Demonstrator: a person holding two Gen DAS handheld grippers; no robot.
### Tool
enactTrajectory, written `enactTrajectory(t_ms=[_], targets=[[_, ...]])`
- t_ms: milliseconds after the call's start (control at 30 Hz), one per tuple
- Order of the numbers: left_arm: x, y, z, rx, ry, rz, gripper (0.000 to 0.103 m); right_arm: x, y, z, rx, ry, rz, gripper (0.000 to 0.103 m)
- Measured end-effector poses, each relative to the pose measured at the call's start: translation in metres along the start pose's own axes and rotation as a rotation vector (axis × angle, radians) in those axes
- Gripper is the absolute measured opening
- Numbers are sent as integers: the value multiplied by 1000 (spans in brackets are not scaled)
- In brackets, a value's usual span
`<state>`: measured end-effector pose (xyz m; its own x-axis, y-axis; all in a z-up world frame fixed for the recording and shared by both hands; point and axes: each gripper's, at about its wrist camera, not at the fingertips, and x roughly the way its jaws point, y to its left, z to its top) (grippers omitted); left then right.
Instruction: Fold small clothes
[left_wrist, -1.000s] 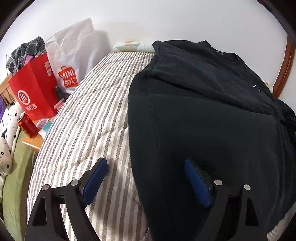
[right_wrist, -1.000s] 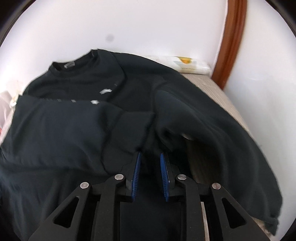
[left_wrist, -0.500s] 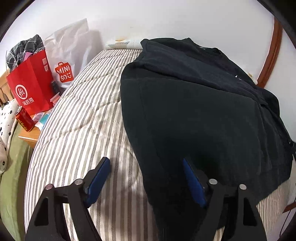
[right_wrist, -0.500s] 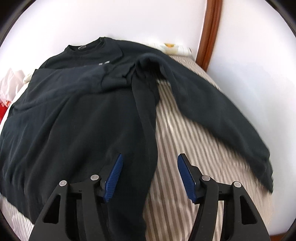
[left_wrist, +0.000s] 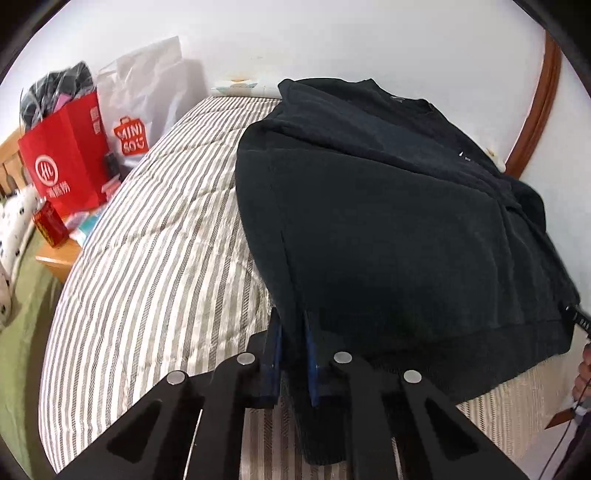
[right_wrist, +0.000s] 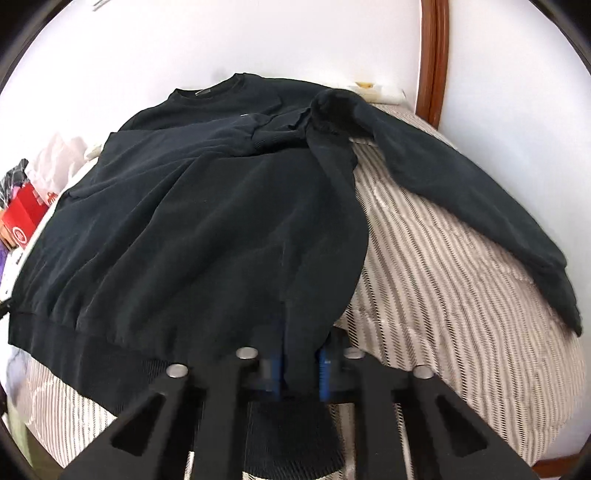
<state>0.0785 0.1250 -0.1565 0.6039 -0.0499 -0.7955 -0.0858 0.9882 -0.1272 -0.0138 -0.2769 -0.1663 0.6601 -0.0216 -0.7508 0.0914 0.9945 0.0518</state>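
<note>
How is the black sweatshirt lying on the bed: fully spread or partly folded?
Partly folded. One sleeve of the black sweatshirt is folded across its body, while the other sleeve lies spread on the striped bedcover.

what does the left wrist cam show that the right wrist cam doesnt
Only the left wrist view: the white shopping bag, the red can, and the left gripper clamped on the sweater's hem corner.

Only the right wrist view: the outstretched sleeve lying on the bed, and the right gripper clamped on the opposite hem corner.

Both: the dark sweater, striped bedcover, red bag.

Left tongs (left_wrist: 291, 332) just clamped, right tongs (right_wrist: 301, 354) too, angled downward
</note>
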Motion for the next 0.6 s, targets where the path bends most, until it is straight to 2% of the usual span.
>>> enactTrajectory(t_ms=[200,467,600], targets=[[-11,13,-14,-42,7,-42,9,-19,-12,-7,31,-5,21,9],[-34,14,-41,-30,18,-38,9,-41,-8,-20,-5,-3,29,9],[-35,15,-44,-37,27,-47,10,-42,-10,-21,6,6,36,10]])
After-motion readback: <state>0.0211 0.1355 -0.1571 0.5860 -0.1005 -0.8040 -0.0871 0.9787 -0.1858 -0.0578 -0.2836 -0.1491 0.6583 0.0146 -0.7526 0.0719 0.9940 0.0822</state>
